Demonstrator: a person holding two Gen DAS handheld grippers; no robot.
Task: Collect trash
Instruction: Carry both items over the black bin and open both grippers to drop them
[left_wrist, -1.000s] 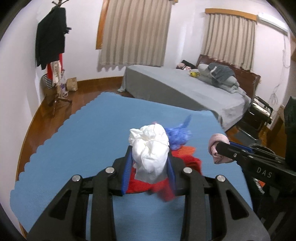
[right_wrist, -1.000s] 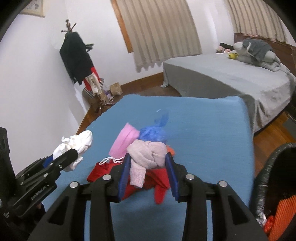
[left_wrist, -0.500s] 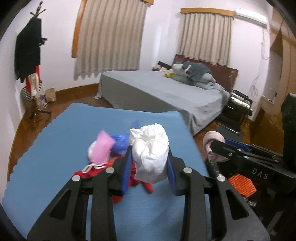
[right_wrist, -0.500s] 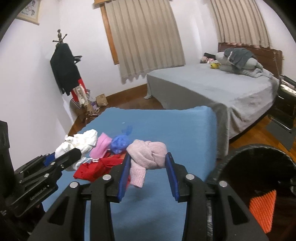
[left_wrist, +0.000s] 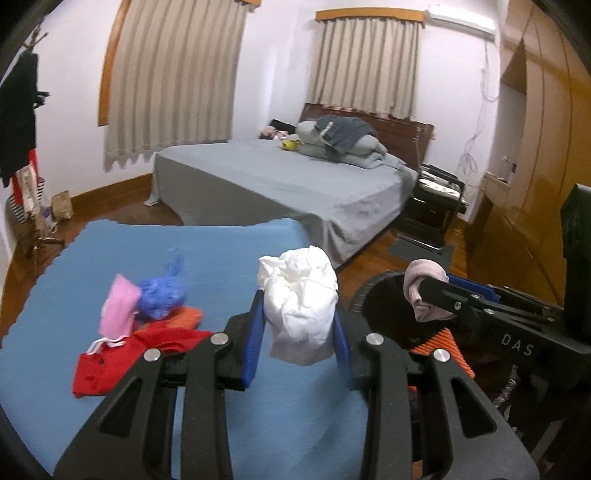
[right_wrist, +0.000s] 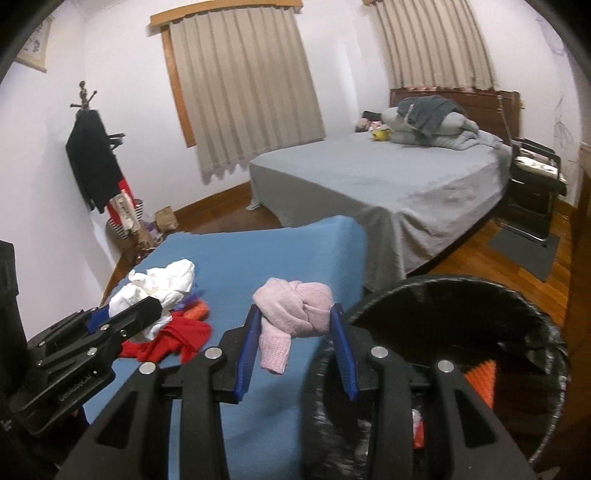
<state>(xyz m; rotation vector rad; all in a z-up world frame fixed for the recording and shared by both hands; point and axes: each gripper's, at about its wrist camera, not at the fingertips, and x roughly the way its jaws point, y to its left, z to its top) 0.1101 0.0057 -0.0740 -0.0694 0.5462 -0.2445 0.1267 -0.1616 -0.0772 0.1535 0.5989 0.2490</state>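
Observation:
My left gripper (left_wrist: 297, 332) is shut on a crumpled white wad (left_wrist: 301, 306), held above the right edge of the blue mat (left_wrist: 229, 254). My right gripper (right_wrist: 293, 332) is shut on a knotted pale pink knit piece (right_wrist: 295, 308), held at the rim of the black bin (right_wrist: 461, 291). The same bin (left_wrist: 380, 299) shows in the left wrist view, with the pink piece (left_wrist: 421, 291) over its opening and something orange (left_wrist: 447, 347) inside. On the mat lie a red cloth (left_wrist: 110, 365), a pink pouch (left_wrist: 120, 310), a blue mesh ball (left_wrist: 162, 299) and an orange scrap (left_wrist: 188, 317).
A grey bed (left_wrist: 280, 184) stands behind the mat, with pillows and clothes at its head. A coat rack (right_wrist: 96, 166) with dark garments stands by the left wall. A black chair (left_wrist: 436, 199) sits beside the bed on the wooden floor (right_wrist: 480, 247).
Both grippers have swung to the right with their loads, away from the pile on the mat. The black bin has come into view under the right gripper.

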